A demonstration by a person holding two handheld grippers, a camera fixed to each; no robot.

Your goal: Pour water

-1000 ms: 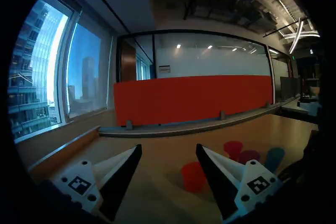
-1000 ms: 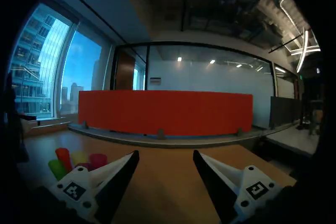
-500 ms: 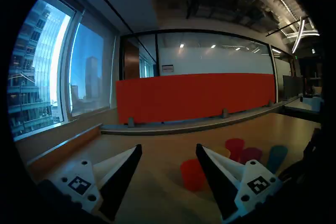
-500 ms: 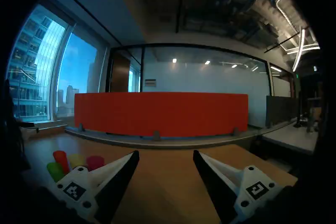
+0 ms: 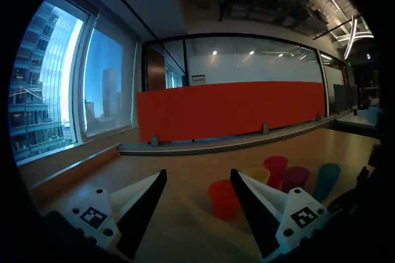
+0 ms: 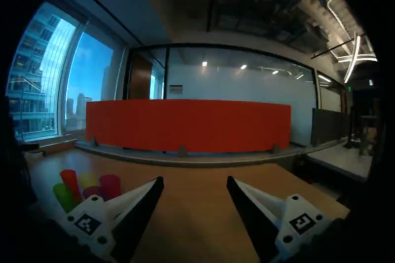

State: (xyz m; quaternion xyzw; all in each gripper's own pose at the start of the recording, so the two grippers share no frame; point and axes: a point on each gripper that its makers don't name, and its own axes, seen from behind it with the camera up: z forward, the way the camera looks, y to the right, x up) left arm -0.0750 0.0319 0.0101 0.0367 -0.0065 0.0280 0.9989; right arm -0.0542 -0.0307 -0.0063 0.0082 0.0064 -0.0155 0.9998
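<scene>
In the left gripper view, my left gripper (image 5: 197, 176) is open above the wooden table (image 5: 192, 223), with nothing between its fingers. Just beyond it to the right stands an orange-red cup (image 5: 223, 199), with a yellow cup (image 5: 256, 174), a red cup (image 5: 275, 167), a magenta cup (image 5: 295, 178) and a blue cup (image 5: 326, 180) clustered behind it. In the right gripper view, my right gripper (image 6: 195, 184) is open and empty over the table (image 6: 197, 213). Far to its left stand a green cup (image 6: 63, 196), an orange-red cup (image 6: 70, 181), a yellow cup (image 6: 89, 180) and a magenta cup (image 6: 110, 185).
A long orange-red divider panel (image 5: 229, 109) runs along the far edge of the table. Tall windows (image 5: 54, 90) line the left wall above a wooden ledge (image 5: 74, 171). Another desk (image 6: 340, 159) stands to the right.
Both views have tilted down slightly. The cups sit a little higher in each image and show more fully. Both grippers stay open.
</scene>
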